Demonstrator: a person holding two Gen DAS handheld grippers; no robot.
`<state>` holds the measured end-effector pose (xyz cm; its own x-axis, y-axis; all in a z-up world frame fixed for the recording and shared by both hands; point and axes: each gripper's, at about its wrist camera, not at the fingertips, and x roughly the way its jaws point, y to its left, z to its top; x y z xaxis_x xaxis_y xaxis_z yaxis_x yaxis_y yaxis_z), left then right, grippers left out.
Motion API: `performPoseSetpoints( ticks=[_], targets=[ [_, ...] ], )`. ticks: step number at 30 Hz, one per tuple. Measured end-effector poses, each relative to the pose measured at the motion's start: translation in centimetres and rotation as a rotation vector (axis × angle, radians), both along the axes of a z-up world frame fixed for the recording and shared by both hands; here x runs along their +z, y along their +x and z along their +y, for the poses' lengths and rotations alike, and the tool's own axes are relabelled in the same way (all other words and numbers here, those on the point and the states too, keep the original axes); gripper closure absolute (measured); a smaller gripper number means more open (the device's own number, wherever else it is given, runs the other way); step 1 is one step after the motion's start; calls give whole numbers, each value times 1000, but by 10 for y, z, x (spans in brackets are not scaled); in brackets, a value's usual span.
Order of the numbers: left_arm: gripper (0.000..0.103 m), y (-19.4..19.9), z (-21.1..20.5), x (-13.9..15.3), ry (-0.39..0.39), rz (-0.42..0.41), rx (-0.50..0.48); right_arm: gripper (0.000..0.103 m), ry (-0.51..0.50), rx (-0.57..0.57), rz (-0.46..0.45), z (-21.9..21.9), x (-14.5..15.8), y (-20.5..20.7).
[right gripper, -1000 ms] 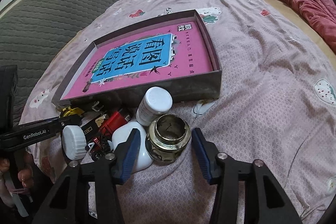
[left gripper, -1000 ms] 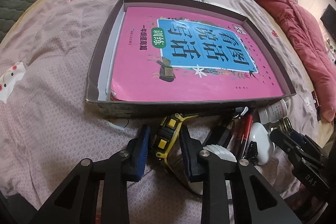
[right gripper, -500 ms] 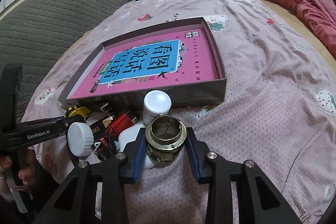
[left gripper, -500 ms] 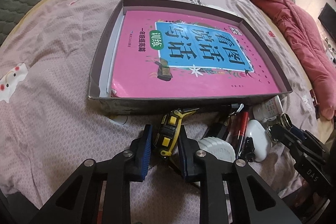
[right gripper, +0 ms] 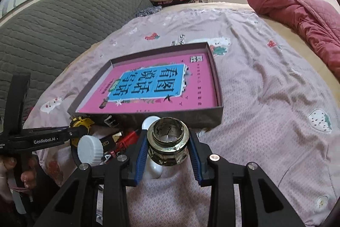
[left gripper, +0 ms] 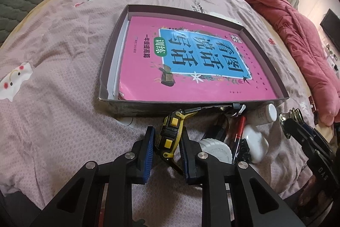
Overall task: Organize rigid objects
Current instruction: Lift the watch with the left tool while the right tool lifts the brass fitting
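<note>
A shallow dark box holding a pink book lies on the bed; it also shows in the right wrist view. My left gripper is shut on a yellow and black tool just in front of the box. My right gripper is shut on a brass-rimmed glass jar, lifted above the bedsheet. The jar and right gripper show at the right in the left wrist view.
A small pile lies beside the box front: a white bottle, a white cap, a red pen, a white oval case. A red quilt lies at the right. A grey headboard stands at the left.
Both grippers closed on their objects. The right gripper lifted the jar off the sheet. The left gripper rose with the yellow tool clamped.
</note>
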<state>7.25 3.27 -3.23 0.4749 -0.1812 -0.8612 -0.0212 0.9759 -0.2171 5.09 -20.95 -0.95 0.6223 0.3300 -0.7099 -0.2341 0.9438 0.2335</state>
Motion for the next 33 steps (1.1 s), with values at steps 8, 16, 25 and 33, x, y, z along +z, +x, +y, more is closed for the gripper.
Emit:
performPoseSetpoints(
  ticks=[8,16,25,33],
  targets=[
    [81,-7,2,13,-14,-24,4,66,-10,0,-22,-1,4,-3],
    [85,-13,5,27,-14,-53,8,66,-17,38,-69,6,13,-10],
    [85,-20,9,36,-11,-74,18,66,-13,33,-110,5,23,-14],
    [86,-25,8,51,10,-125,23,66,-27,34,-157,5,32,-18]
  ],
)
